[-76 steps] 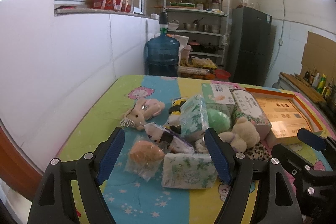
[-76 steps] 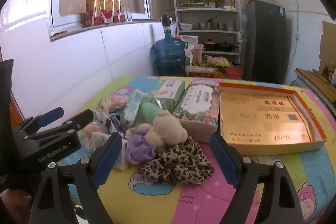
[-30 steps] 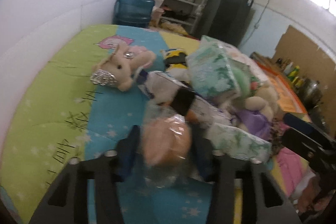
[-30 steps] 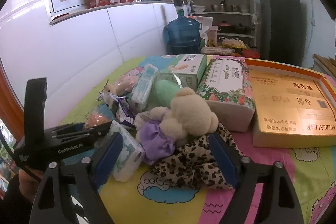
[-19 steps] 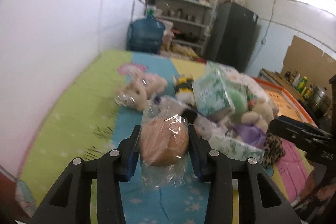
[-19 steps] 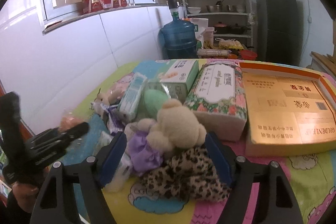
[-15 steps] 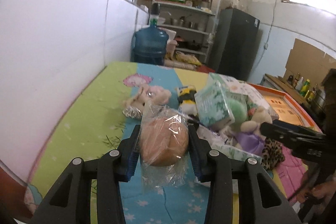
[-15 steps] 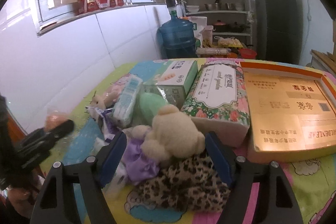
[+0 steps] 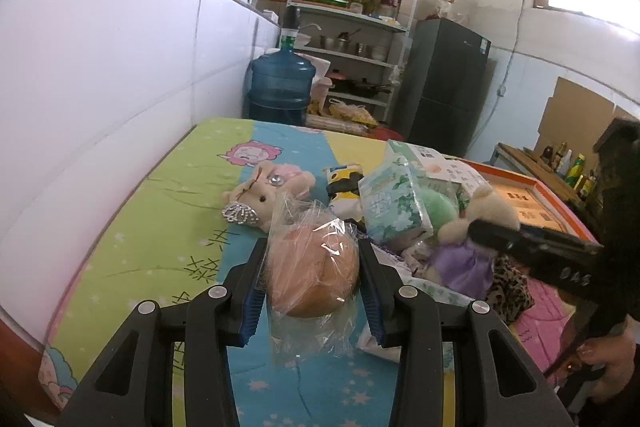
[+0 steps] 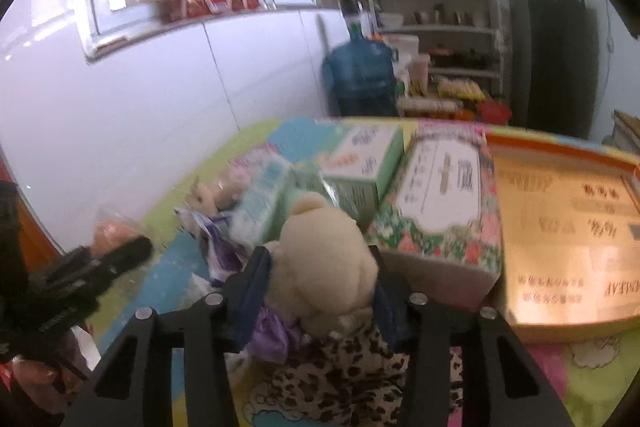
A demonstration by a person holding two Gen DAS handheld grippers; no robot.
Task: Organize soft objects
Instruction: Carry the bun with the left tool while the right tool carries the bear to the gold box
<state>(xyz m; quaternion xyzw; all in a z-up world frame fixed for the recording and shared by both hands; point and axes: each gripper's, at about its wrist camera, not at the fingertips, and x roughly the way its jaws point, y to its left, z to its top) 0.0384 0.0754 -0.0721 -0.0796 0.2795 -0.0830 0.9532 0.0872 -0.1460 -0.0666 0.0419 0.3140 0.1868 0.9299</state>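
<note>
Where the left wrist view looks down, the tabletop [image 9: 160,227] shows bare cloth along its left side up to the white wall, while the pile fills the middle and right. Its near left edge is in sight. No writing reads clearly in this view. The left tongs [image 9: 312,275] are clenched on a bagged ball [image 9: 312,271], orange inside crinkled clear plastic, both blue pads pressing its sides; whether the ball is clear of the cloth cannot be told. Beyond it lies a bunny [image 9: 264,195], then a tissue pack [image 9: 394,203] with a green print and a green ball [image 9: 440,209] just behind that. A bear [image 9: 488,211] with a purple dress sits at the right, and the right tongs [image 9: 496,229] reach in against it, held by a hand [image 9: 608,371] at the lower right corner.

Seen from the right wrist, which is blurred, an orange tray [image 10: 568,227] fills the right side, printed with characters and the partly cut-off word "LEAF", upside down. A flowered box [image 10: 440,203] touches the tray's left wall, with a green box [image 10: 360,163] just beside it; their labels are too blurred to read. Free cloth shows only at the left and in the bottom right corner. The right tongs [image 10: 320,287] are closing, and the bear [image 10: 324,267] sits between the pads, both touching its head. A leopard cloth [image 10: 340,379] lies under the bear. At left the left tongs [image 10: 116,255] carry the bagged ball [image 10: 108,227].
</note>
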